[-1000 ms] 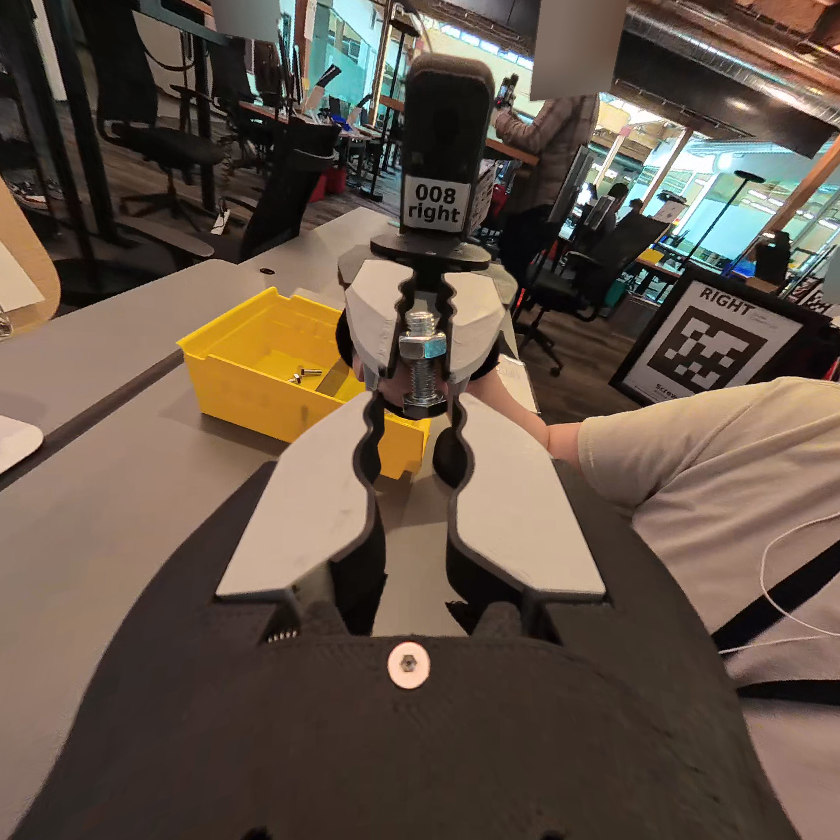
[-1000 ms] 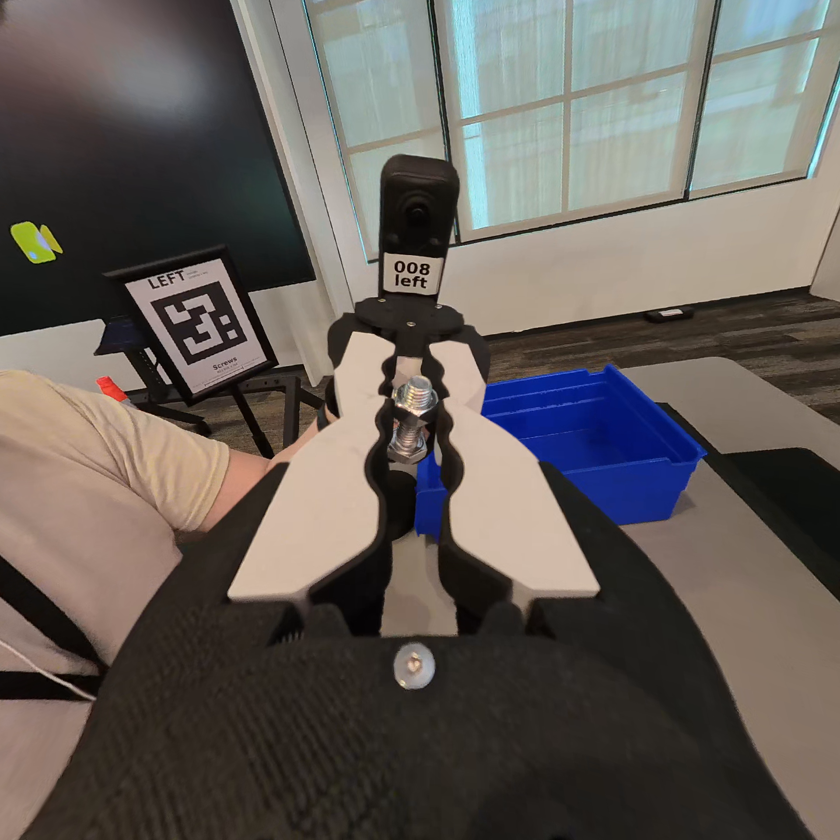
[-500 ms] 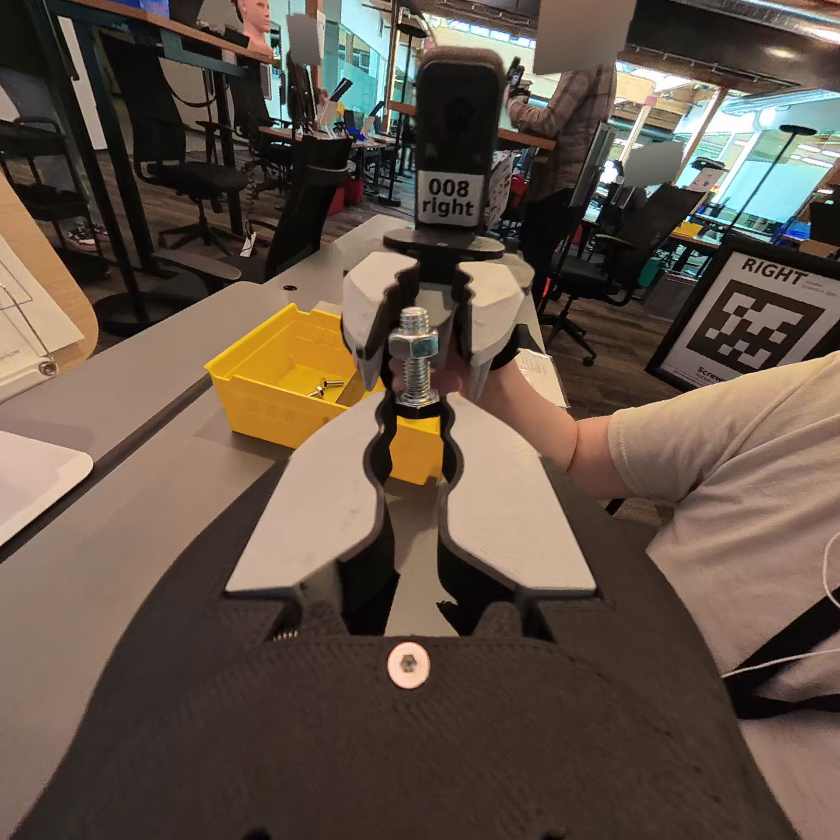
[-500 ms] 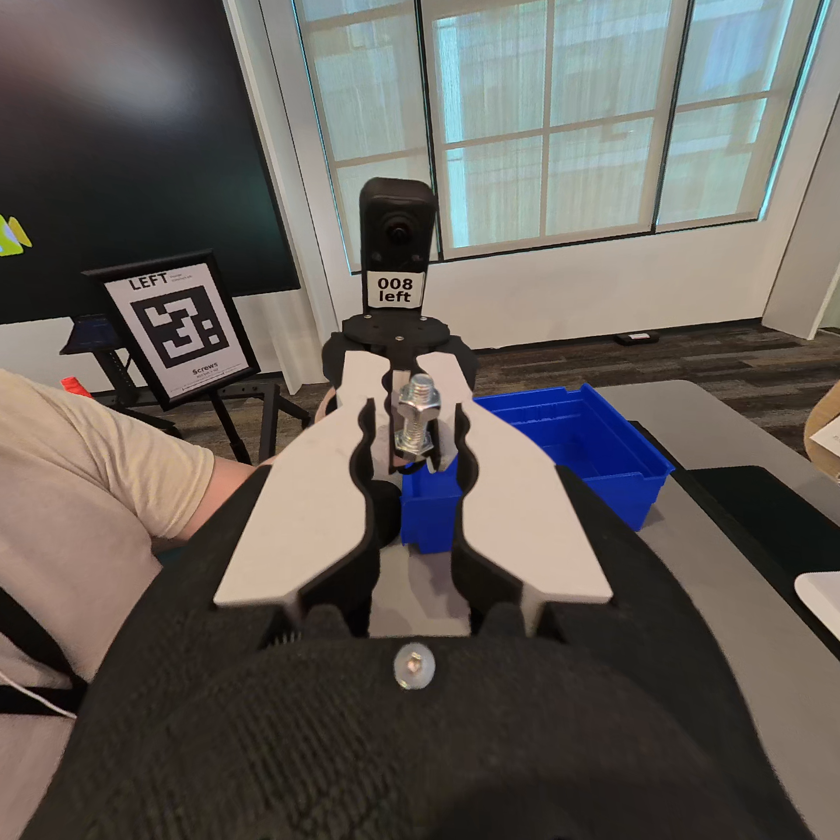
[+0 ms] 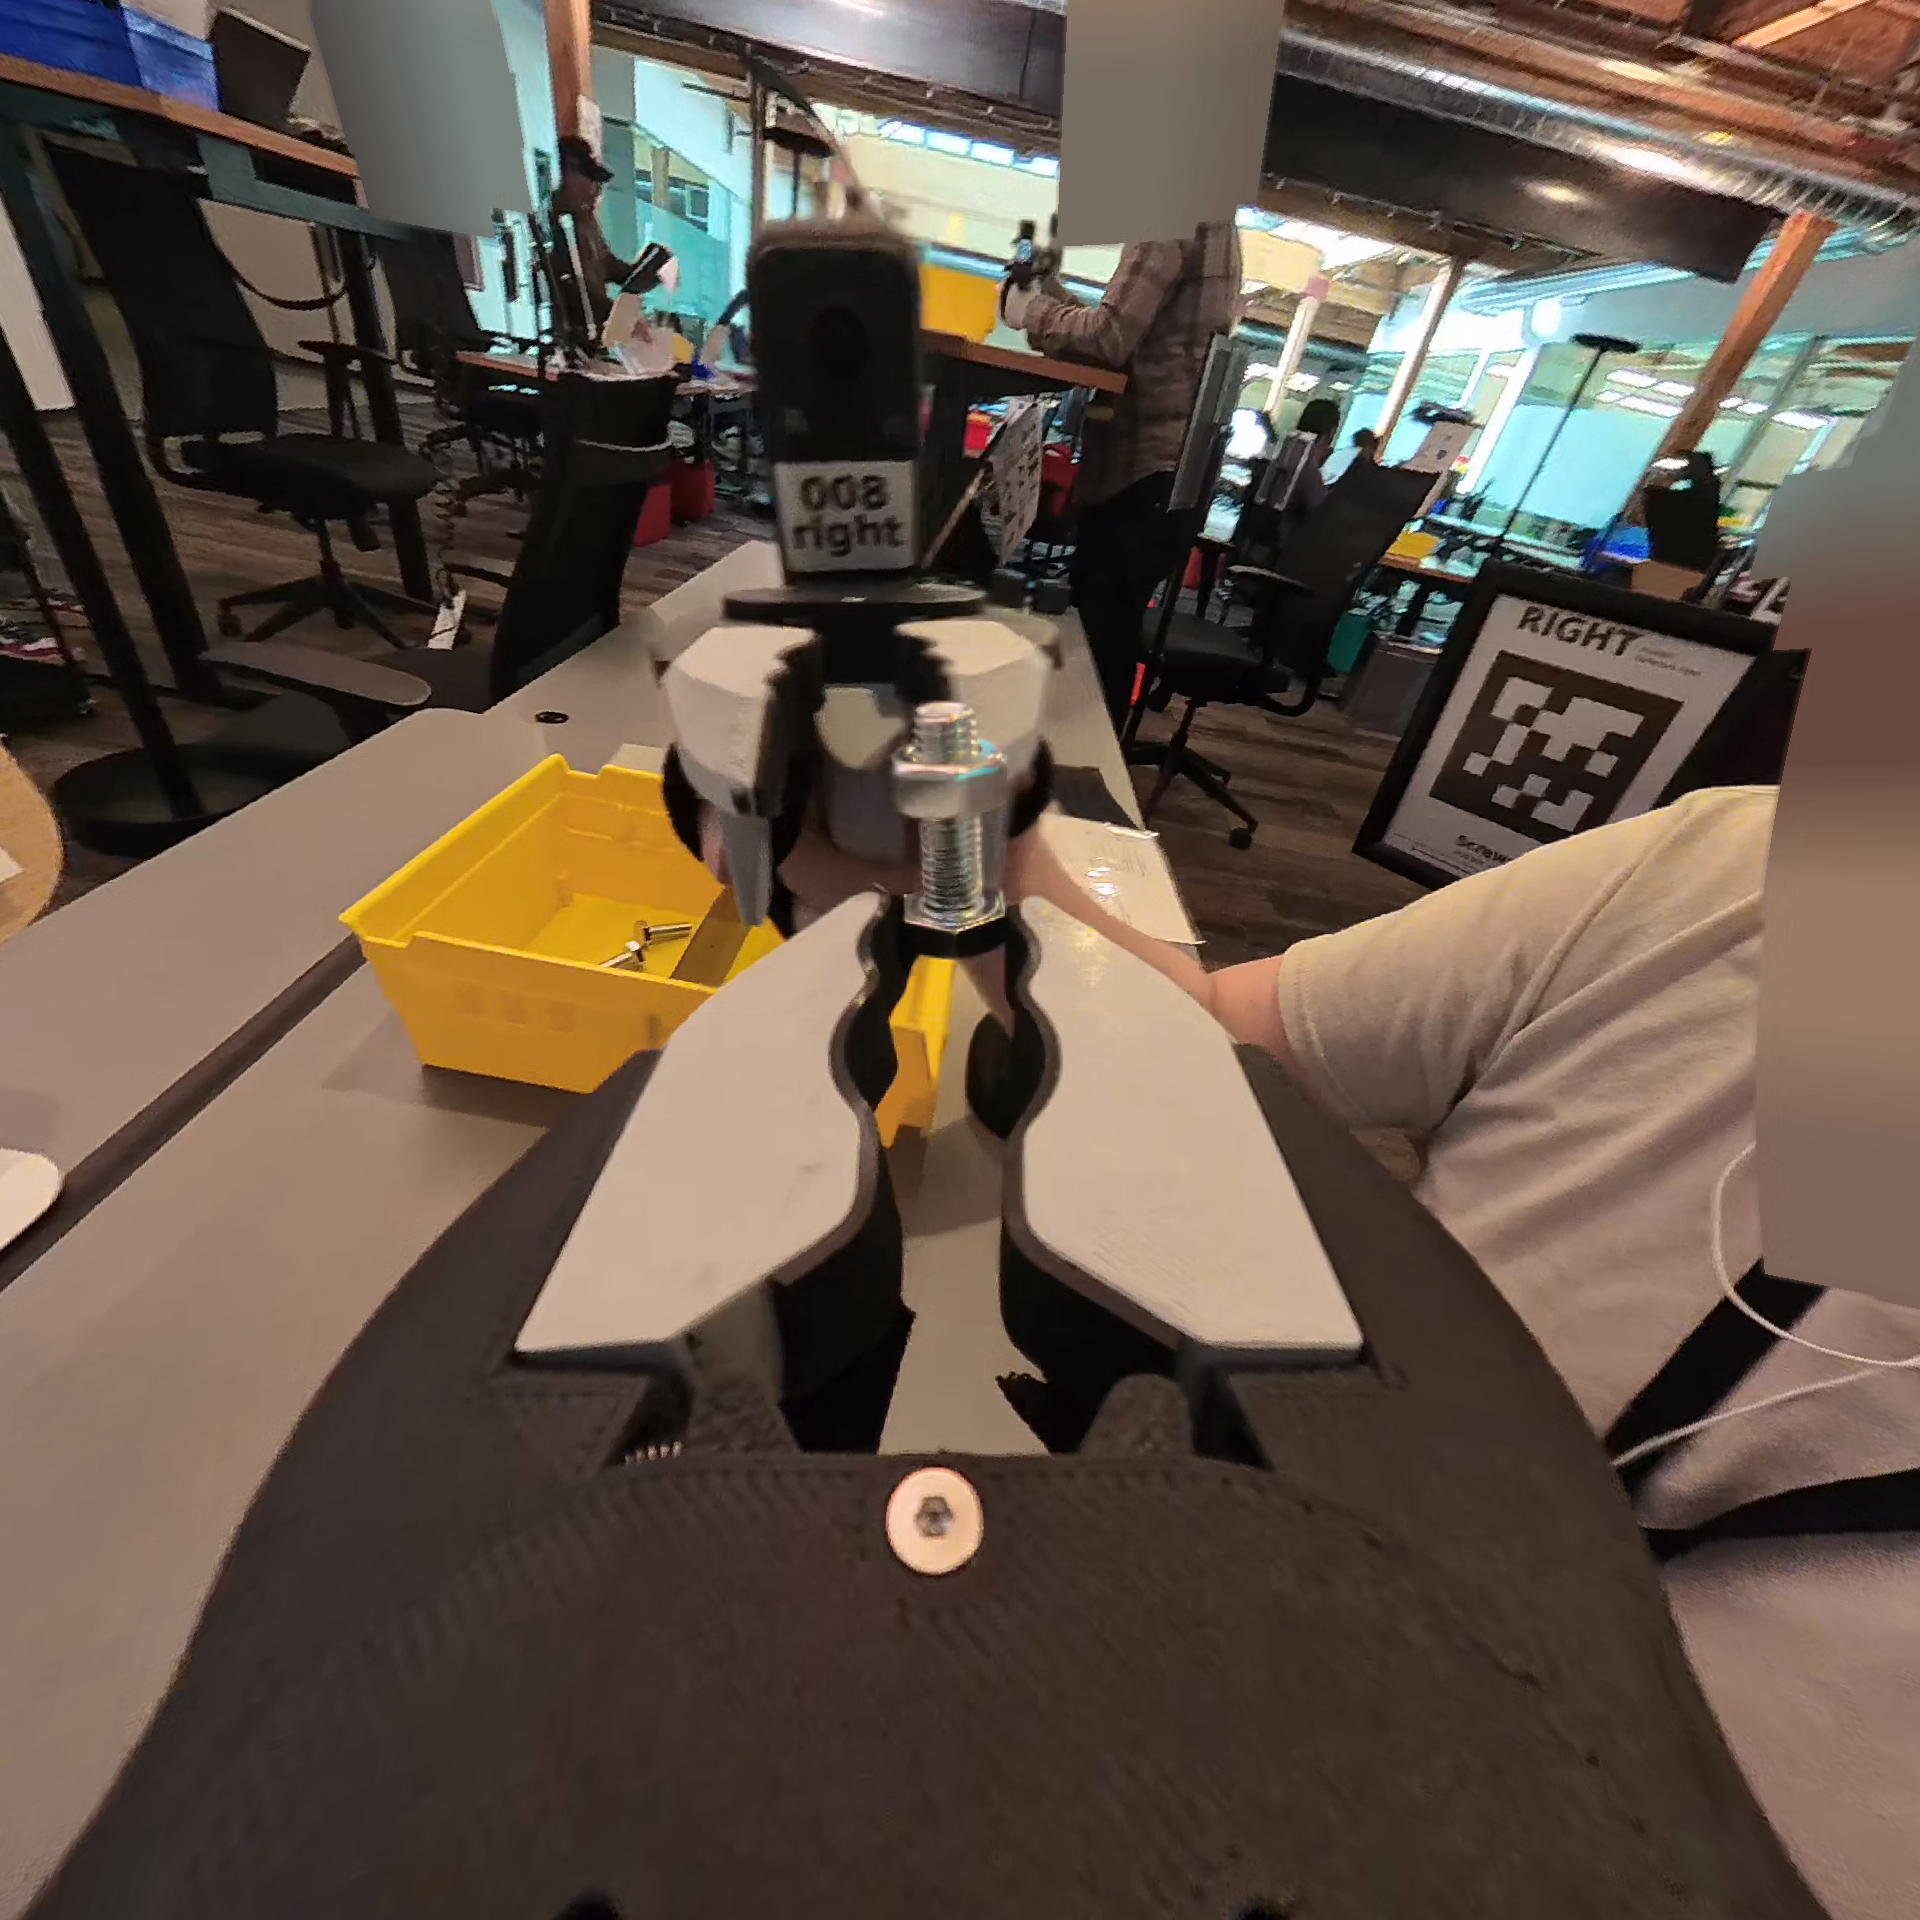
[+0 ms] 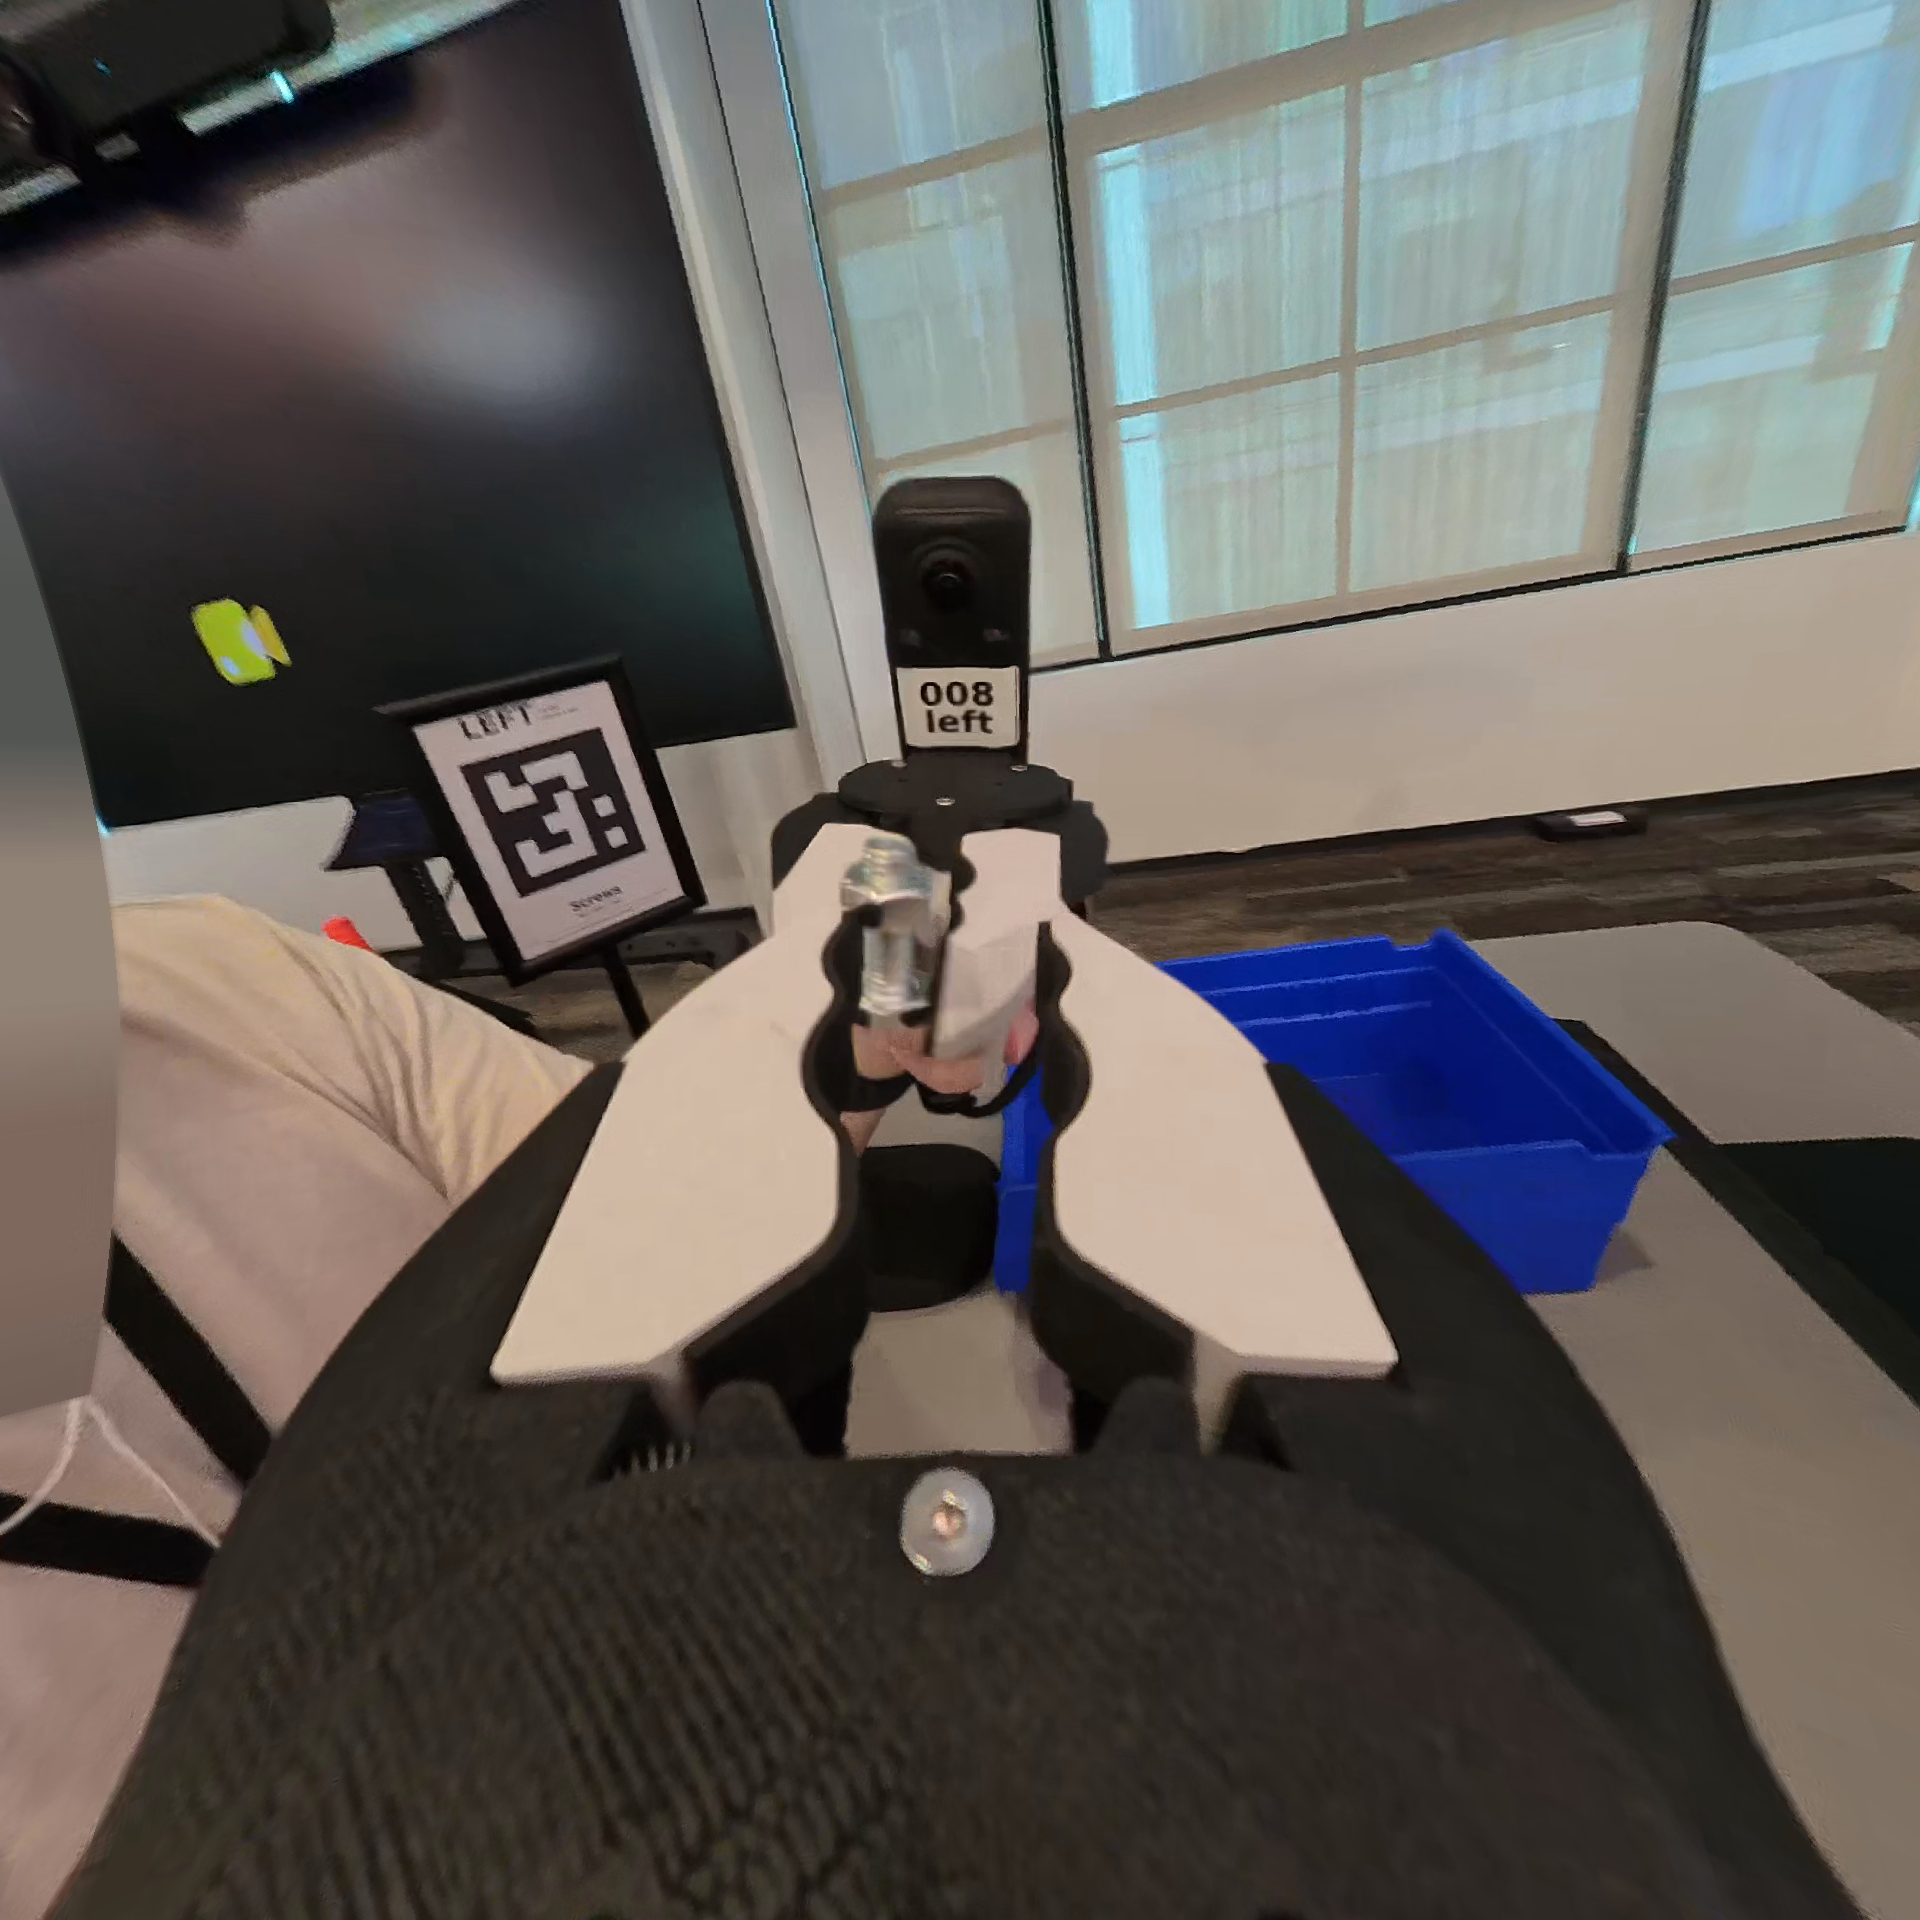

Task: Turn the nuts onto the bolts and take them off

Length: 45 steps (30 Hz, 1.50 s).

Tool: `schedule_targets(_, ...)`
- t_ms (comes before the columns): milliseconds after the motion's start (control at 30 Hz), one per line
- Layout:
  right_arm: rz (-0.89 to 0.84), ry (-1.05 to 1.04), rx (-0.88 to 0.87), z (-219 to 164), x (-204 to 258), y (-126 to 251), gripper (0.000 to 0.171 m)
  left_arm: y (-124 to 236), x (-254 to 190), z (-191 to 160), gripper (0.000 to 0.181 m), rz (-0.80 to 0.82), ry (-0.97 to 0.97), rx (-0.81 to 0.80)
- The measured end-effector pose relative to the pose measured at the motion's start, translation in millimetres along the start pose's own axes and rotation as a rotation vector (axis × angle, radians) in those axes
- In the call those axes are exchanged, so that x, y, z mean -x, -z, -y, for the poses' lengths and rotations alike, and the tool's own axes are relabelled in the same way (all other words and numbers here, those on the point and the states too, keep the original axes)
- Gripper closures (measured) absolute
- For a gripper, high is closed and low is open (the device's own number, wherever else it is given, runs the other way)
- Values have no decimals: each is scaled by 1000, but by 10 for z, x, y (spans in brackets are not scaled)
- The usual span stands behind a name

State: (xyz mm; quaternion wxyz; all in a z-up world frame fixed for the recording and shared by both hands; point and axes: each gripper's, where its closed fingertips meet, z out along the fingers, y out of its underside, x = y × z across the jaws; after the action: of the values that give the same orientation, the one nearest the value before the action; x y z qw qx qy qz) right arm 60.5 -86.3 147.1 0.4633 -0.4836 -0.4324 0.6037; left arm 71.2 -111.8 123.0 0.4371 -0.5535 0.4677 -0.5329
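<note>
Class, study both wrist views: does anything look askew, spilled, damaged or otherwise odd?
Nothing stands out. The left gripper holds the bolt upright by its head, with the nut near its top. The yellow bin and blue bin sit level on the table.

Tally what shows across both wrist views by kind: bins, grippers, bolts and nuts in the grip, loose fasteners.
Bins: 2 (yellow bin, blue bin)
Grippers: 2 (left gripper, right gripper)
Held bolt: 1
Nut on it: 1
Loose fasteners in the yellow bin: 2 visible
Total: 8
</note>
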Motion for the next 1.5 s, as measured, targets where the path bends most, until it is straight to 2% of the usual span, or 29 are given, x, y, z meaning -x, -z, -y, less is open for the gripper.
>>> schedule_targets(33, -17, -26, -16, 22, -65, 47, 145, 12, -39, 25, 164, -23, 6, -12)
schedule_targets(100, -9, -61, -42, 68, -78, 88, 146, 33, -30, 44, 164, -3, -3, -15)
schedule_targets(167, 66, -60, -52, 104, 100, 27, 142, 27, -29, 22, 164, 9, -20, 3)
schedule_targets(233, 71, -25, -32, 73, 196, -73, 138, 7, -60, 29, 163, -11, -14, -2)
schedule_targets(367, 65, -24, -21, 35, 129, -50, 133, -15, -126, 34, 164, -47, -9, -4)
schedule_targets(467, 38, -98, -85, 121, -33, 89, 143, 15, -197, 84, 164, -84, 3, -27)
schedule_targets(567, 130, -55, -68, 141, 241, 0, 135, 5, -157, 50, 164, -45, -17, -2)
schedule_targets(633, 120, 13, -33, 93, 356, -114, 133, -22, -168, 42, 164, -58, -7, -2)
schedule_targets(733, 71, 29, -13, 51, 265, -125, 134, -51, -217, 25, 164, -90, -7, 5)
schedule_targets(767, 86, 2, -34, 73, 223, -69, 130, -48, -221, 35, 164, -90, 0, 1)
schedule_targets(833, 58, -65, -98, 159, 57, 61, 144, -21, -265, 67, 164, -120, 11, -17)
schedule_targets(867, 58, -70, -120, 192, 39, 99, 144, -7, -302, 85, 164, -142, 17, -26)
schedule_targets(1067, 128, 62, -50, 129, 447, -139, 134, -46, -283, 45, 164, -111, -5, 2)
schedule_targets(1200, 121, -17, -69, 116, 257, -55, 128, -72, -295, 30, 164, -113, 0, 9)
schedule_targets(1233, 102, -57, -87, 138, 164, -3, 136, -57, -312, 37, 164, -128, -1, 3)
schedule_targets(1300, 86, -59, -105, 159, 101, 53, 138, -29, -366, 83, 164, -162, 13, -20)
schedule_targets(1433, 163, 4, -76, 149, 404, -84, 131, -47, -304, 31, 164, -108, -15, 16)
schedule_targets(1500, 165, 12, -53, 107, 448, -148, 133, -68, -319, 21, 164, -123, -5, 18)
